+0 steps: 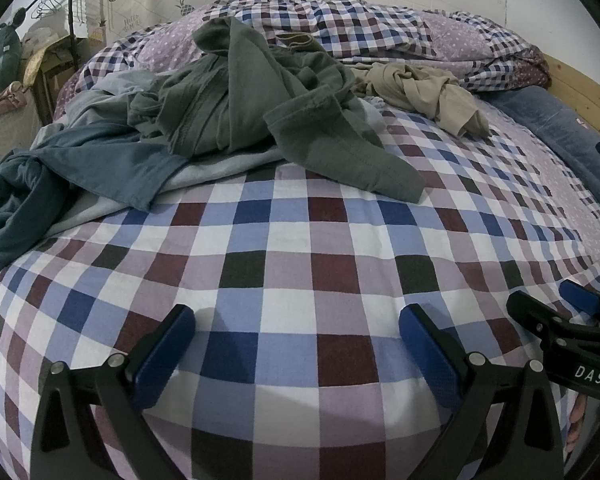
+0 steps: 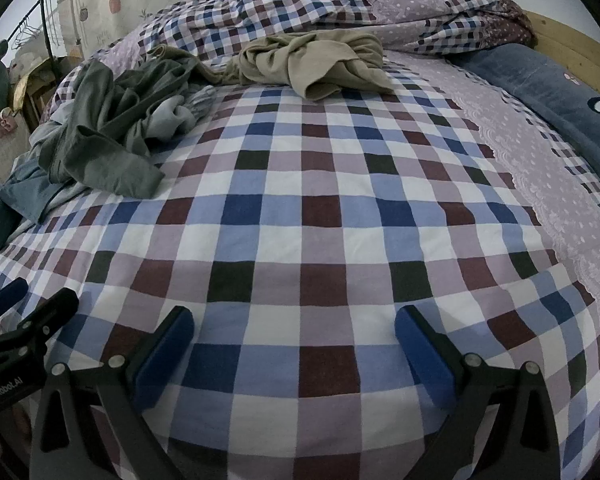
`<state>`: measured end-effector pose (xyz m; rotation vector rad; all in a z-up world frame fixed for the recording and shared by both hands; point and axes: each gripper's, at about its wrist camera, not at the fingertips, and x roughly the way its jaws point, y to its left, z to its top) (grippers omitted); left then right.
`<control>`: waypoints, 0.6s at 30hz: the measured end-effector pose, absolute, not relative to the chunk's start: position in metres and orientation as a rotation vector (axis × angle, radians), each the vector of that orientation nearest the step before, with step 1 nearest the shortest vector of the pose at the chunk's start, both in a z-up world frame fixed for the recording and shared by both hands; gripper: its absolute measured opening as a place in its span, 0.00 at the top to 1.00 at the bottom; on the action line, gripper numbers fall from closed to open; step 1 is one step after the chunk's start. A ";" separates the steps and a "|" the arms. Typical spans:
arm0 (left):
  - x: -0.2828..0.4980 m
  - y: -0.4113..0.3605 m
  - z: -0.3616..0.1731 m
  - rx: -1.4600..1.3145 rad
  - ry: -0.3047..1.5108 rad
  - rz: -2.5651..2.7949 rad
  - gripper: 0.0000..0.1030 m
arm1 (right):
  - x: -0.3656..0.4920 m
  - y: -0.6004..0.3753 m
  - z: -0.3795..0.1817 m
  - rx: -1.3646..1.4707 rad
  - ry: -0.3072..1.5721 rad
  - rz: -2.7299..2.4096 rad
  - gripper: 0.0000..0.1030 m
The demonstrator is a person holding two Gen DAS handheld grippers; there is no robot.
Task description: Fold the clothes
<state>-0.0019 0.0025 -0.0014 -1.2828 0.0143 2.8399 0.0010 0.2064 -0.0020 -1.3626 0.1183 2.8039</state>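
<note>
A heap of clothes lies at the far left of the checked bed sheet (image 1: 300, 248): a grey-green garment (image 1: 260, 112) on top, a teal garment (image 1: 72, 176) trailing off the left edge, pale grey cloth (image 1: 220, 168) beneath. A crumpled beige garment (image 1: 424, 88) lies apart at the back right. My left gripper (image 1: 296, 320) hovers open over bare sheet, well short of the heap. My right gripper (image 2: 294, 320) is open too, over bare sheet, with the grey-green garment (image 2: 100, 140) far left and the beige garment (image 2: 324, 64) far ahead. Each view catches the other gripper at its edge.
A bunched checked duvet (image 1: 360, 28) runs along the back of the bed. A dark blue blanket (image 2: 560, 92) and wooden bed frame (image 2: 572, 44) line the right side. A clothes rack (image 1: 72, 4), a plush toy (image 1: 4, 48) and a pineapple-print curtain stand beyond the left.
</note>
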 end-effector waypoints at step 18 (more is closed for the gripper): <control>0.005 -0.006 0.009 -1.235 -0.043 2.839 0.00 | -0.003 0.212 -0.003 -1.373 0.119 2.799 0.00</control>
